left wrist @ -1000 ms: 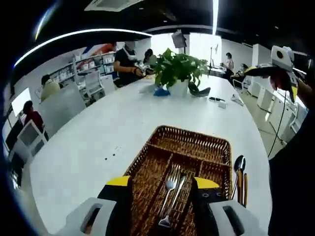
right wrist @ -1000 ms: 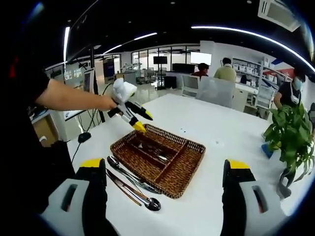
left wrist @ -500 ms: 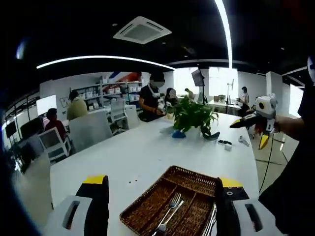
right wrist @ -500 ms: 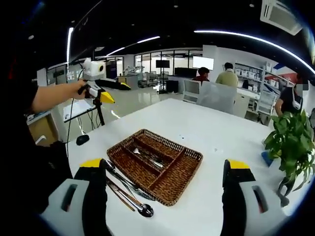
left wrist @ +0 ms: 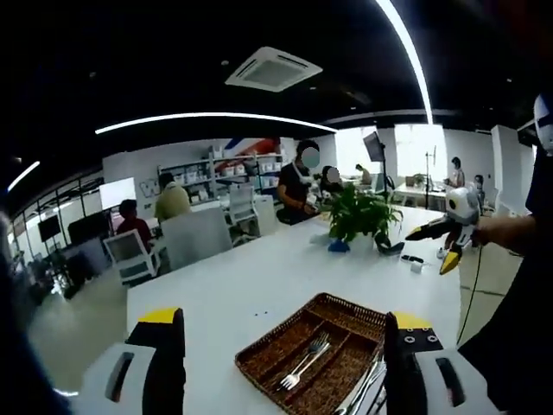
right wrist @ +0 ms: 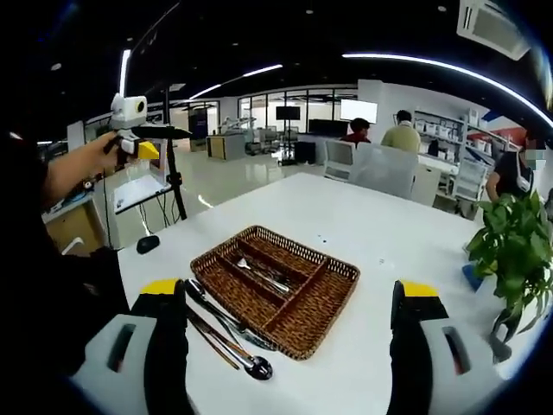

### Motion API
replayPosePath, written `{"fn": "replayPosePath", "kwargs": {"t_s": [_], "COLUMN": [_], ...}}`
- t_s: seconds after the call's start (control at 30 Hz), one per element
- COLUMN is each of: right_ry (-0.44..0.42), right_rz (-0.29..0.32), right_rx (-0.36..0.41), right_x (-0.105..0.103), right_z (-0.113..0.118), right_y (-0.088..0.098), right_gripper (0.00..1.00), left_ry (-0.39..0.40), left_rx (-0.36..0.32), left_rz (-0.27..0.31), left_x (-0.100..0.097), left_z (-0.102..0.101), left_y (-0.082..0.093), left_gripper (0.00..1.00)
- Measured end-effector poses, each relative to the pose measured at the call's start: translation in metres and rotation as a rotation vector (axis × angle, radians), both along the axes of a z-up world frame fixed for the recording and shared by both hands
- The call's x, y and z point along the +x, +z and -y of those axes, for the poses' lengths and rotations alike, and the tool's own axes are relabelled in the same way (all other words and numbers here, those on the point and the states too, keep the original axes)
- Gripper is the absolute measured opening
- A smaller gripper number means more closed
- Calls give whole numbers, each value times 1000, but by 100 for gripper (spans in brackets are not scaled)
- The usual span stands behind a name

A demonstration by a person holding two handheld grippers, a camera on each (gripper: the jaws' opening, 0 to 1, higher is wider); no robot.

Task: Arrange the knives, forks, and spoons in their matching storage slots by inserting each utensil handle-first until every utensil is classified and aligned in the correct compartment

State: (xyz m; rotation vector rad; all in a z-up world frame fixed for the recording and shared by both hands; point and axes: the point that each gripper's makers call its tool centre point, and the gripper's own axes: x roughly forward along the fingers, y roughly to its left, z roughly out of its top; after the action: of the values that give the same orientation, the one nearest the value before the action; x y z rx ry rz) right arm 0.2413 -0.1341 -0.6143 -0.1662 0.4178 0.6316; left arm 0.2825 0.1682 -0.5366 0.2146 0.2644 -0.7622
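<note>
Both grippers are held up off the table [right wrist: 363,225] with jaws spread wide and nothing between them. The left gripper [right wrist: 143,143] is raised high, well to one side of the basket [right wrist: 275,288]; the right gripper [left wrist: 445,242] hangs out beyond the basket near the plant [left wrist: 363,216]. A fork [left wrist: 302,363] lies lengthwise in a basket slot. A spoon [right wrist: 226,344] and other cutlery lie just beside the basket, parallel to its near edge.

The left tongs [left wrist: 282,367] stand with jaws wide apart and empty above the white worktop [left wrist: 233,290]. Between them sits the wicker tray [left wrist: 346,313] with a fork [left wrist: 304,361] lying in one compartment. The right tongs [left wrist: 445,238] hang above the worktop's far right edge, near a potted plant [left wrist: 359,216].
</note>
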Motion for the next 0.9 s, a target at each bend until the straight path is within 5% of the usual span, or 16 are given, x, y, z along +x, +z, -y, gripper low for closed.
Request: {"fn": "replayPosePath", "kwargs": {"t_s": [0.23, 0.5, 0.9], "right_ry": [5, -14, -37], "right_rz": [15, -7, 8], "right_rx": [5, -18, -31], "right_x": [2, -10, -6], "right_z": [-3, 7, 16], "right_y": [1, -5, -1], "right_gripper": [99, 99, 99], "left_ry": [75, 116, 119], "left_rx": [51, 118, 80], "left_rz": [-1, -101, -104], "left_x": [-22, -46, -56], "left_z": [-34, -49, -49], "left_y": [-21, -67, -73], "left_gripper": [100, 100, 100]}}
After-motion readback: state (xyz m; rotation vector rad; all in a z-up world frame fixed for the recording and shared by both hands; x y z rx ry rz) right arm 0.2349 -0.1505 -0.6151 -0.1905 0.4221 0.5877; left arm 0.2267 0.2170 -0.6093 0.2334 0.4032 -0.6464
